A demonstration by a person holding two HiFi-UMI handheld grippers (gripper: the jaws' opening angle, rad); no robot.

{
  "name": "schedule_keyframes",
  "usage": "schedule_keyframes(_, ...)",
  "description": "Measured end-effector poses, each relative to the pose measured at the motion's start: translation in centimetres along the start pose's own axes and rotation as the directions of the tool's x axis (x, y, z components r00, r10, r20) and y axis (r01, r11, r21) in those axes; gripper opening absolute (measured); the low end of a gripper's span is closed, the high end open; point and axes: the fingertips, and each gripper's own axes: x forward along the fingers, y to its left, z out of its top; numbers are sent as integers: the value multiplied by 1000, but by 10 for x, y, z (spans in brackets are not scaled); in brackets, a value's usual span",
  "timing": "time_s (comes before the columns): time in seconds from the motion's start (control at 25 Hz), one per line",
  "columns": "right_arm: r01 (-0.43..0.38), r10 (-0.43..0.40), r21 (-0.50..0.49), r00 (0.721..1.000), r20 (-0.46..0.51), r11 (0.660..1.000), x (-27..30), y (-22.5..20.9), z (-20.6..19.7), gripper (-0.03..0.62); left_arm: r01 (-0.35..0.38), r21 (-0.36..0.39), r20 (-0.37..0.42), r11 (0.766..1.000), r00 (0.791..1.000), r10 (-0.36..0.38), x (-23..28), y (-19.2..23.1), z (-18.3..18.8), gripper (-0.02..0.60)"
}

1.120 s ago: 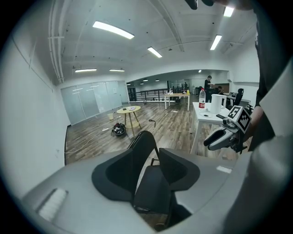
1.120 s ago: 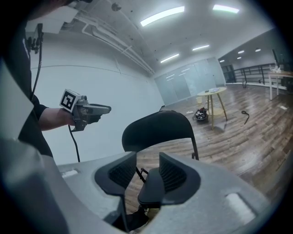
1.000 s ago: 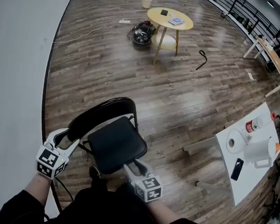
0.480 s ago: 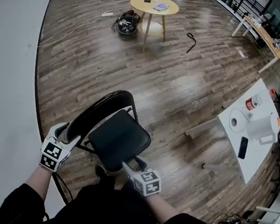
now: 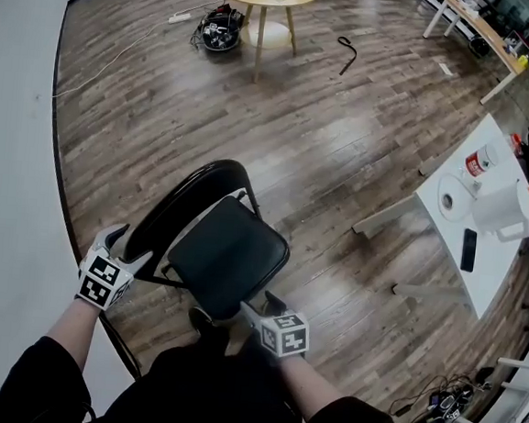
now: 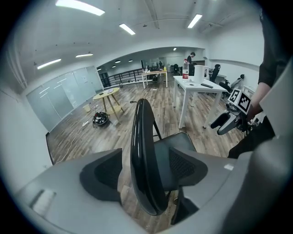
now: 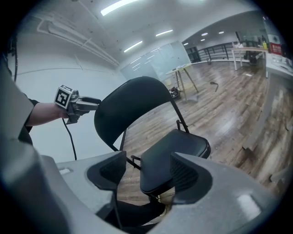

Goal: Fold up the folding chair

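Head view: black padded metal-framed folding chair (image 5: 228,258) stands unfolded. Left gripper (image 5: 125,244) jaws opening, astride backrest (image 6: 144,151); right gripper (image 5: 261,307) jaws opening, astride seat (image 7: 169,155) corner, not clamping.

No legible text; the bottle label (image 5: 477,163) seems too small.

Bright, even indoor light from ceiling strip lamps (image 6: 75,7); pale glare on the wooden floor (image 5: 346,121) and a sheen along the folding chair (image 6: 142,155) back. Gripper views: strong fisheye bending, black vignetted corners, soft near foreground.
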Motion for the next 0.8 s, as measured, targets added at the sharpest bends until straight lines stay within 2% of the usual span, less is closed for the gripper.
schedule_keyframes(0.4, 33, -15, 155, 993, -117, 987, 37, -36, -59, 327, 96, 25, -78, 995, 993, -94, 16, -1, -10, 344)
schedule_keyframes(0.8, 98, -43, 316, 983, -176, 944, 70, -80, -103, 342, 131, 6, -115, 991, 985, -129, 28, 1, -14, 347)
